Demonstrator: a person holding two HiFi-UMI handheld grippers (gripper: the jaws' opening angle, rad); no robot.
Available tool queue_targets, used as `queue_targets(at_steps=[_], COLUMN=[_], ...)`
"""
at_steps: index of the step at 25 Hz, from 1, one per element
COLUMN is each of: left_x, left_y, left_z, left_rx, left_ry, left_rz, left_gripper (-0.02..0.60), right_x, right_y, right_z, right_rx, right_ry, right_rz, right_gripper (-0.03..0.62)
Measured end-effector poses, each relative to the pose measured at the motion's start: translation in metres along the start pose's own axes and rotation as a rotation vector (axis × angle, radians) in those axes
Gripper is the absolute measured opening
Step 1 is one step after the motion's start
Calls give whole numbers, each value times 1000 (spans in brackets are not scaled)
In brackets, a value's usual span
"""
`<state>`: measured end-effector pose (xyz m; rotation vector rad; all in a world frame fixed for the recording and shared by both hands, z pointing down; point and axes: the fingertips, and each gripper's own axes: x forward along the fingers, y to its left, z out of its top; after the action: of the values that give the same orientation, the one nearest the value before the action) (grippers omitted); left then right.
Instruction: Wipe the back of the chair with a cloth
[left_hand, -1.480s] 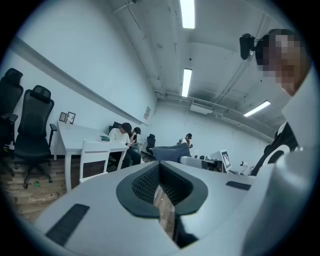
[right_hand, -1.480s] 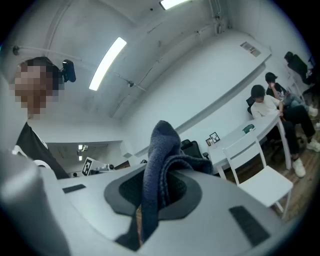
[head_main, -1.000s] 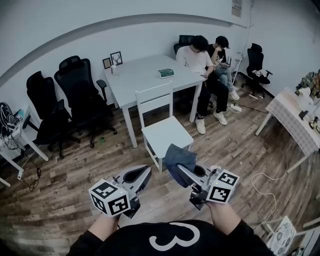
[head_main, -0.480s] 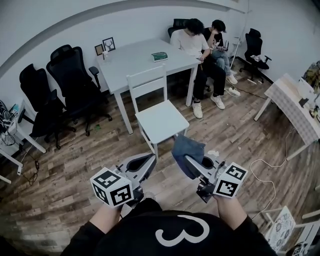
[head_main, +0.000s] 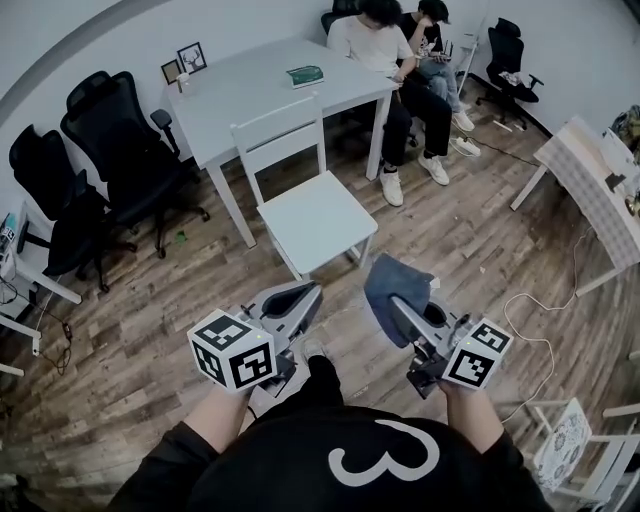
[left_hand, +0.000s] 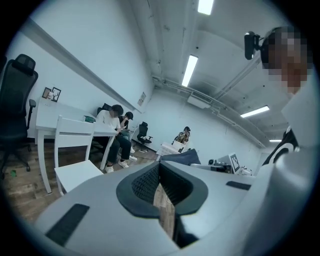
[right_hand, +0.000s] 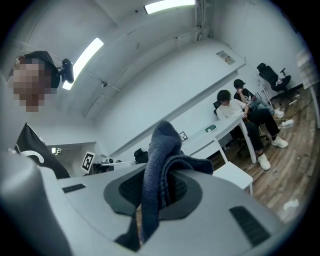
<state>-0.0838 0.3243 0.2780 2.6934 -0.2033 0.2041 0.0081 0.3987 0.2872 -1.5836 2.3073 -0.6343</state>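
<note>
Cloth (right_hand: 161, 145) in right tongs (right_hand: 158, 192), white chair (head_main: 312, 215) just ahead.

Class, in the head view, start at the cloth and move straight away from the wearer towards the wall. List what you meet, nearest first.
The dark blue cloth held by the right gripper → white wooden chair → white rectangular table → small framed pictures by the wall.
</note>
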Motion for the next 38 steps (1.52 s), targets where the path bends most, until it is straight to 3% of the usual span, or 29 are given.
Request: queue_targets(at_steps=[9,19,23,27,30,38], left_x=[69,104,106,101,95,97], left_y=[130,289,319,334,351,391], left_z=[37,67,76,80,89,114], left_rx=[-59,-165,-200,-216,-237,-336], left_ry=[38,24,-5,-24,-52,-169], left_rz=[18,108,147,198,260,444], left_gripper=[14,14,14,14,14,14], right_x=[104,244,283,318,351,430], right_y=[-107,-181,-196,-211,-223,-247], right_z=[34,69,72,76,87,132], right_rx=[51,40,12,71,100,53], right_ry=[27,131,163,162,155,171], right_rz=[-40,-27,3,46,88,258], right_gripper=[48,48,48,48,48,48])
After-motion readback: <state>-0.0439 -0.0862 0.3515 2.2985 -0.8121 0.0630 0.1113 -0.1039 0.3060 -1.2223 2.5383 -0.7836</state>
